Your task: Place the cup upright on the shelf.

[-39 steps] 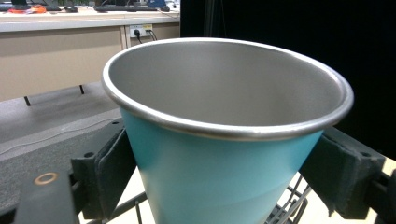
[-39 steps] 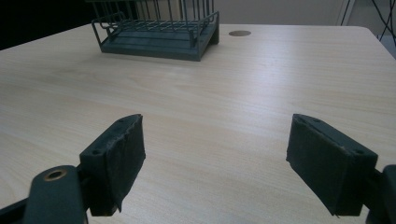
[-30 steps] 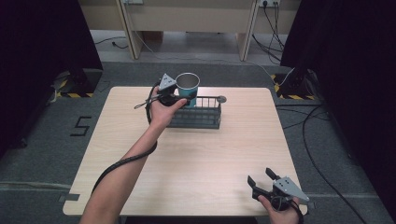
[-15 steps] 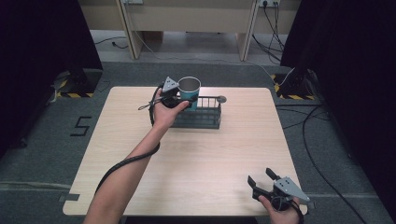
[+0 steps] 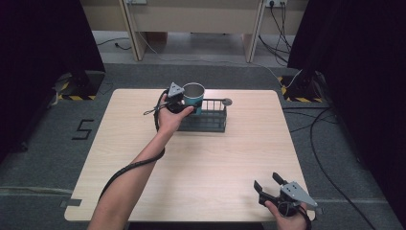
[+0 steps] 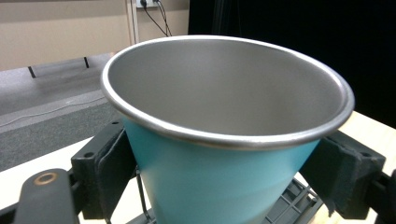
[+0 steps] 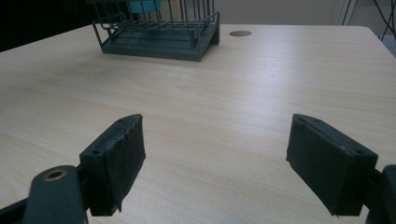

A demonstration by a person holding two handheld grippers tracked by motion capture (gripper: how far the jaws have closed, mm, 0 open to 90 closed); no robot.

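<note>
At the table's far edge, left tool [image 5: 184,103] clenching teal cup [image 5: 193,96] over wire rack [image 5: 206,120], right tool [image 5: 269,187] released, well apart.

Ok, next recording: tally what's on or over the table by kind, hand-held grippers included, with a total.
Teal metal cup: 1, clamped in the left hand-held gripper over the rack.
Dark wire rack: 1, at the table's far middle.
Hand-held grippers: 2; the right hand-held gripper is open and empty near the front right corner.
Total: 4.
</note>
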